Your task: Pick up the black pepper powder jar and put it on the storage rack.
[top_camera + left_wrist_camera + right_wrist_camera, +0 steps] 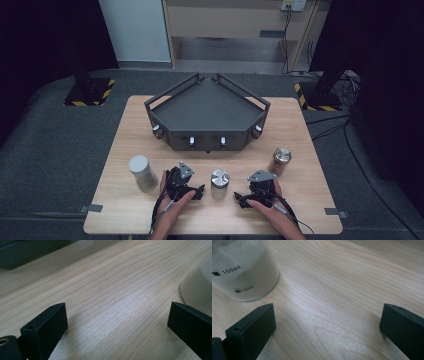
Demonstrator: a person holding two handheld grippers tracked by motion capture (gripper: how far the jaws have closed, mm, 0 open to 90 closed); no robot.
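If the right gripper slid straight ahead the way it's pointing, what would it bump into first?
Probably the jar in the middle. The right gripper points left toward it, jaws open. In the right gripper view, though, the jar sits slightly left of the jaws' line, so it might only be clipped.

Between your grippers stands a clear graduated glass jar with a metal lid, blocking inward travel. The bare wooden tabletop ahead of the jar offers free passage.

Dim room, soft overhead glare on table, blurred edges
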